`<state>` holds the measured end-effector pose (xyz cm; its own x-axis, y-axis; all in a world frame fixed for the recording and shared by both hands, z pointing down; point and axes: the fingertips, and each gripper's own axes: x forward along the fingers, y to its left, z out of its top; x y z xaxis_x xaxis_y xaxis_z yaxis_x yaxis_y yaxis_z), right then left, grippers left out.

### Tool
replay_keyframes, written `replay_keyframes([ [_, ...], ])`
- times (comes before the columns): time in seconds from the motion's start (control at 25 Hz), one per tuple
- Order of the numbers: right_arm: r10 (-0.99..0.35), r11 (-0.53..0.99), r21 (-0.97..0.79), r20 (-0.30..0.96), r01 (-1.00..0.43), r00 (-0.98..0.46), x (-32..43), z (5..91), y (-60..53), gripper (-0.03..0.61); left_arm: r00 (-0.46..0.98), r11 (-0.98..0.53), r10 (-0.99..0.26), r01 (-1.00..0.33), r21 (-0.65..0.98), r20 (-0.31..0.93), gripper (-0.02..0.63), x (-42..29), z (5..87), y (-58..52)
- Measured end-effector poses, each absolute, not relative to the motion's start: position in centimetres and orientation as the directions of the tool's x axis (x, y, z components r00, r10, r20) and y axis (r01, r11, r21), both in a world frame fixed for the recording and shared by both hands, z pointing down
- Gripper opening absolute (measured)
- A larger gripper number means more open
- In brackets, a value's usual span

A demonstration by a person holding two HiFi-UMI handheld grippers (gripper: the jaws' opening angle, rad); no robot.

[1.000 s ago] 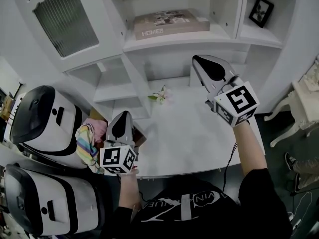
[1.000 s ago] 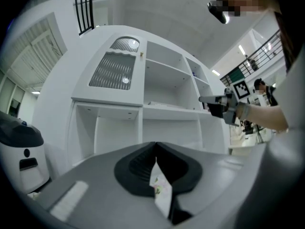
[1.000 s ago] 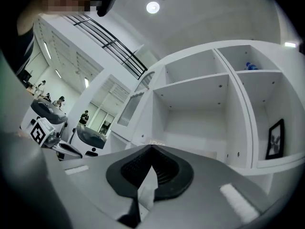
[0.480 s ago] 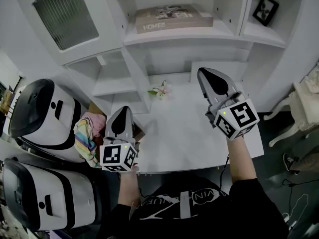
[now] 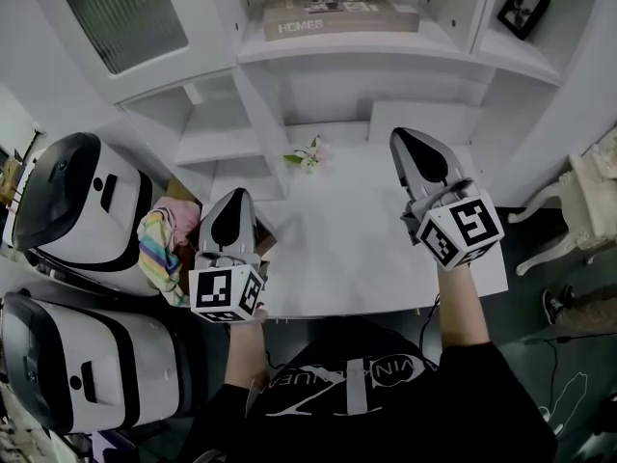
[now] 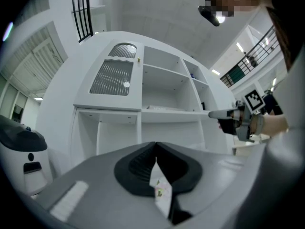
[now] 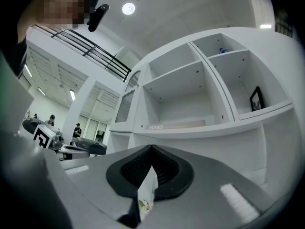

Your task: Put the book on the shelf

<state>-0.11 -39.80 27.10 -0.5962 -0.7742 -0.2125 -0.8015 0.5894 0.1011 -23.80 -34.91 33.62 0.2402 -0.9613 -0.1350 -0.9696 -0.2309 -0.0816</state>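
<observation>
The beige book (image 5: 339, 14) lies flat on the upper middle shelf (image 5: 386, 51) of the white cabinet; its spine also shows in the right gripper view as the book (image 7: 174, 125). My right gripper (image 5: 398, 135) hovers over the white table (image 5: 357, 258), below and in front of that shelf, shut with nothing in it. Lower down, at the table's left edge, my left gripper (image 5: 236, 194) is also shut and empty. The left gripper view has the right gripper (image 6: 213, 113) off to its right side.
A small flower sprig (image 5: 308, 155) lies on the table near the cabinet. A framed picture (image 5: 524, 9) stands in the right cubby. Two white-and-black machines (image 5: 72, 210) and a striped cloth (image 5: 162, 258) crowd the left; a white chair (image 5: 588, 196) stands right.
The head view has tipped, so the cabinet and book sit higher in frame. The right gripper has drawn slightly back from the shelf. Both stay shut.
</observation>
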Motion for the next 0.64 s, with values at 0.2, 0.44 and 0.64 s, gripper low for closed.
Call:
replay_keyframes([
  [0.2, -0.776, 0.593, 0.082, -0.206, -0.801, -0.596, 0.1, 27.9, -39.6, 0.005, 0.234, -0.225, -0.962, -0.971, -0.077, -0.14, 0.0, -23.8, 33.5, -34.7],
  [0.44, -0.776, 0.6, 0.058, -0.197, -0.798, -0.599, 0.4, 28.8, -39.4, 0.005, 0.233, -0.225, -0.962, -0.972, -0.069, -0.142, 0.0, -23.6, 33.5, -34.5],
  [0.64, -0.776, 0.602, 0.044, -0.2, -0.797, -0.598, 0.9, 29.2, -39.7, 0.006, 0.23, -0.222, -0.963, -0.973, -0.07, -0.137, 0.0, -23.4, 33.7, -34.6],
])
